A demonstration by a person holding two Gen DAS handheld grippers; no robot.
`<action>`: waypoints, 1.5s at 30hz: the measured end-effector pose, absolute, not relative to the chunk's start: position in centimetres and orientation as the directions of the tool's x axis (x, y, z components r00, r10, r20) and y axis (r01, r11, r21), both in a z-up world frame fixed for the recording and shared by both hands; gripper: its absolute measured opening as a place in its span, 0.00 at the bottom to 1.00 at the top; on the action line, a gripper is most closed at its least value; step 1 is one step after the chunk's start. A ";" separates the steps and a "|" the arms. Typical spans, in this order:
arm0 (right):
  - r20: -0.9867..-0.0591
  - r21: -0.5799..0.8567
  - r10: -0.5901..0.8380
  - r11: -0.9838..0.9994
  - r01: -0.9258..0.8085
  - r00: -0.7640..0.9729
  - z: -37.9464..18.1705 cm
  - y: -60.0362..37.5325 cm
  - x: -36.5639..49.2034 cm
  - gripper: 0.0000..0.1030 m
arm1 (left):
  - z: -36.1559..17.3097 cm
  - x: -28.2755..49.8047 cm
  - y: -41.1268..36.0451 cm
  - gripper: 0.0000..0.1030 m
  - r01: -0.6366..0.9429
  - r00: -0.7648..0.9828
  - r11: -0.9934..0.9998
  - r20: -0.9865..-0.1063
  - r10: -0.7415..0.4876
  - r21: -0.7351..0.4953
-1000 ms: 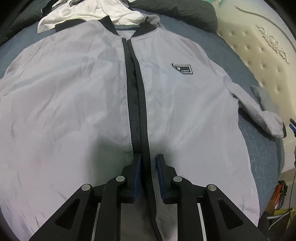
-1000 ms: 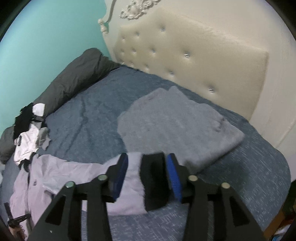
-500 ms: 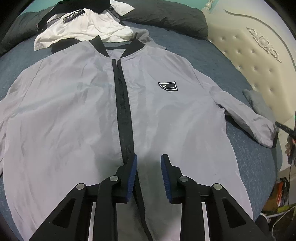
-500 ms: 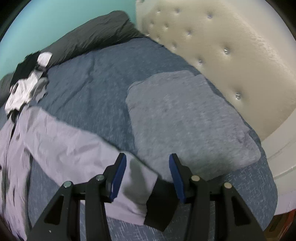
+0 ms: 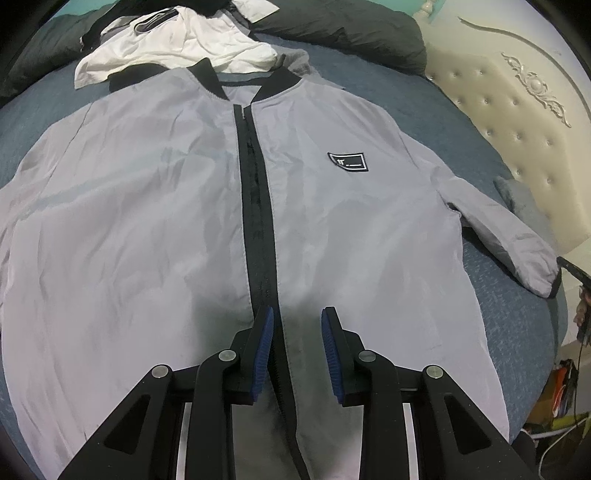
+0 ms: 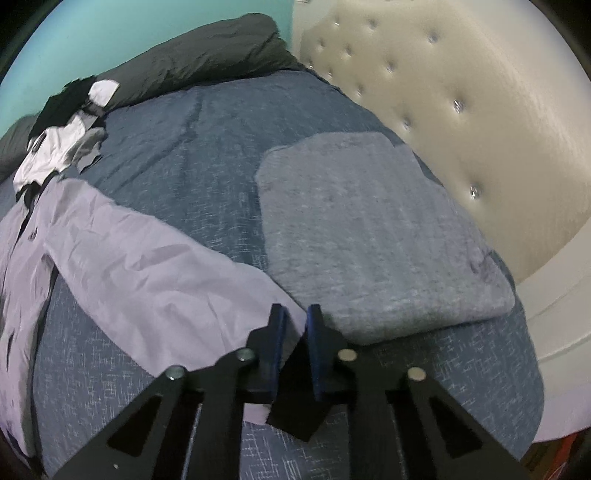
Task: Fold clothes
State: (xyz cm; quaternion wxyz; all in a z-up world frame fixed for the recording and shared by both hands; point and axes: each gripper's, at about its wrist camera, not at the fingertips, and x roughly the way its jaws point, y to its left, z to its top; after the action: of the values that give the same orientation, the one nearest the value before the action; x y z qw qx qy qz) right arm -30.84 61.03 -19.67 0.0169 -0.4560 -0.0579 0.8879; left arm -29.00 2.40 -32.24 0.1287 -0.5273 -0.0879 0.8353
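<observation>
Item one: the jacket [image 5: 147, 229], pale grey with black collar and a black zip, which I see spread flat, front up, on the blue bedspread [image 5: 413, 96]. A black chest patch [image 5: 348, 161] sits to the right of the zip.

Item two: my left gripper [image 5: 296, 325], jaws wide apart and holding nothing, hovering low over the zip near the hem.

Item three: my right gripper [image 6: 294, 325], jaws drawn narrow at the jacket's sleeve [image 6: 155, 266] end, the black cuff [image 6: 295, 417] showing below the pads; I cannot tell whether fabric is actually pinched.

Item four: a folded grey towel [image 6: 369, 229] just beside the sleeve, near the cream headboard [image 6: 461, 92].

Item five: a black-and-white garment [image 5: 177, 40] heaped beyond the collar, against a dark pillow [image 5: 351, 26].
</observation>
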 end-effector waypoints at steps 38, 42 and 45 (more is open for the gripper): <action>-0.687 0.148 -0.129 -0.988 0.036 -0.715 -13.2 50.0 -33.1 0.20 | -28.2 -19.0 -25.7 0.37 0.345 -0.518 -0.911 -0.855 0.017 -0.227; -0.697 0.190 -0.224 -0.974 0.125 -0.681 -13.9 44.5 -33.3 0.21 | -28.0 -16.2 -32.2 0.40 0.428 -0.517 -0.880 -0.854 -0.050 -0.208; -0.713 0.194 -0.261 -0.965 0.174 -0.650 -15.0 41.4 -33.6 0.21 | -28.2 -14.3 -36.8 0.43 0.486 -0.501 -0.853 -0.860 -0.096 -0.187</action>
State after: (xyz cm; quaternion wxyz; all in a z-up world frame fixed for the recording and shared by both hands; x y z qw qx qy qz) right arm -33.61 41.43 -15.05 -0.1197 -0.4006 0.0543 0.9068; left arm -14.35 -36.83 -28.22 -0.1733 -0.4687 -0.2080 0.8408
